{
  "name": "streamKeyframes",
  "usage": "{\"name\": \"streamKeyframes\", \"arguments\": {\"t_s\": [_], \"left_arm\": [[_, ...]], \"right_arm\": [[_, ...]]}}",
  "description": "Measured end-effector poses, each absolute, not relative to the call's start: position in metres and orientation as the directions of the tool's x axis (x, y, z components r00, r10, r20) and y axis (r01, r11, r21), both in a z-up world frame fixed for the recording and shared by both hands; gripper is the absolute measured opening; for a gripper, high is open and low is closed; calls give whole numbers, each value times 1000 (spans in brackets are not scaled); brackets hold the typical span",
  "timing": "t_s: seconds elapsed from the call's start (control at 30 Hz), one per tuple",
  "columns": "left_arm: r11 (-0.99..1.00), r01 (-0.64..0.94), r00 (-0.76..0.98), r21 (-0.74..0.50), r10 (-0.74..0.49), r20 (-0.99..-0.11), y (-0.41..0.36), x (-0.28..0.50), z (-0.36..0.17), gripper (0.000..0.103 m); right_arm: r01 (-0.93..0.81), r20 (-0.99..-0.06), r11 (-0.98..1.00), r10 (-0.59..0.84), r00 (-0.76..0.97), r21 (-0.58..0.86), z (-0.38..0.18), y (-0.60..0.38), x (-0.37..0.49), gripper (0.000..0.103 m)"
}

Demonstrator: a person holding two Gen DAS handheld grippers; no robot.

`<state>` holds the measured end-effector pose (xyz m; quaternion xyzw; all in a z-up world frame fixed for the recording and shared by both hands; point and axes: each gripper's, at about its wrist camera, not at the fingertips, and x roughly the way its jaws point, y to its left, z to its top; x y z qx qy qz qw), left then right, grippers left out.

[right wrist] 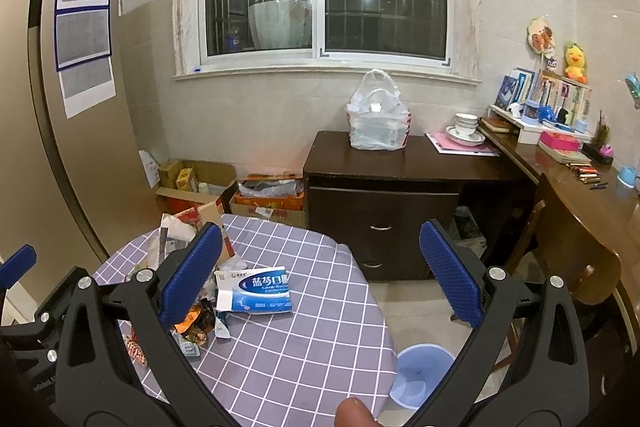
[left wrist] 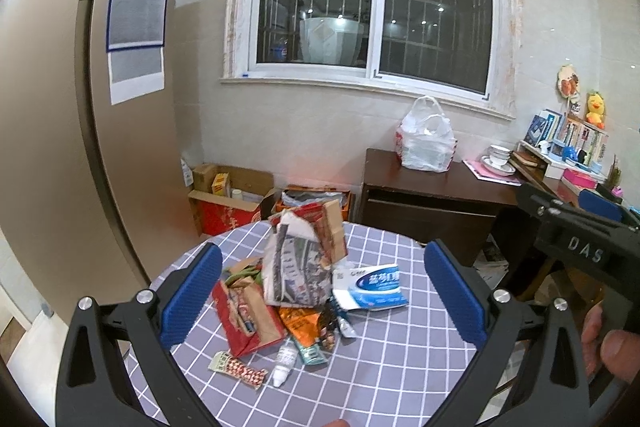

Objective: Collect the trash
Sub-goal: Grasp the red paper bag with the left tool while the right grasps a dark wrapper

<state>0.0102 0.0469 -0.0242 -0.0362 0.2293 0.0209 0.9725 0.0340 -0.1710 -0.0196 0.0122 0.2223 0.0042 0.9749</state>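
Both grippers hovering over the trash pile (left wrist: 292, 291), jaws wide apart.
"DAS" showing on the right gripper (left wrist: 584, 249); pile sitting between the left gripper (left wrist: 324, 297) jaws.

Trash pile (left wrist: 288, 287) on table (left wrist: 400, 367); bin (right wrist: 420, 373) on floor right of table.

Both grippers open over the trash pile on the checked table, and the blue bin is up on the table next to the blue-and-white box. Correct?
One thing is off: the blue bin stands on the floor beside the table, below its edge, as the right wrist view shows. The rest holds: the left gripper and right gripper are open, with the trash pile and blue-and-white box on the checked cloth.
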Motion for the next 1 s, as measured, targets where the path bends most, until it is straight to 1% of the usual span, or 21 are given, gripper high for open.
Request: {"name": "streamKeyframes", "arguments": {"t_s": [0.3, 0.53, 0.73, 0.83, 1.0], "left_arm": [[991, -117, 856, -62, 69, -512, 89, 9, -64, 99], [984, -172, 793, -38, 115, -598, 126, 9, -107, 99], [980, -198, 720, -17, 134, -681, 141, 19, -150, 99], [980, -199, 702, -11, 135, -699, 142, 31, -162, 99], [978, -207, 687, -8, 140, -713, 143, 51, -171, 99]], "right_arm": [[-72, -539, 996, 84, 838, 43, -58, -154, 59, 97], [-133, -640, 989, 141, 755, 60, -105, -138, 82, 97], [-193, -714, 978, 189, 675, 76, -147, -117, 97, 97], [-226, -741, 971, 212, 637, 84, -161, -103, 105, 97], [-274, -755, 957, 246, 608, 91, -172, -85, 113, 97]]}}
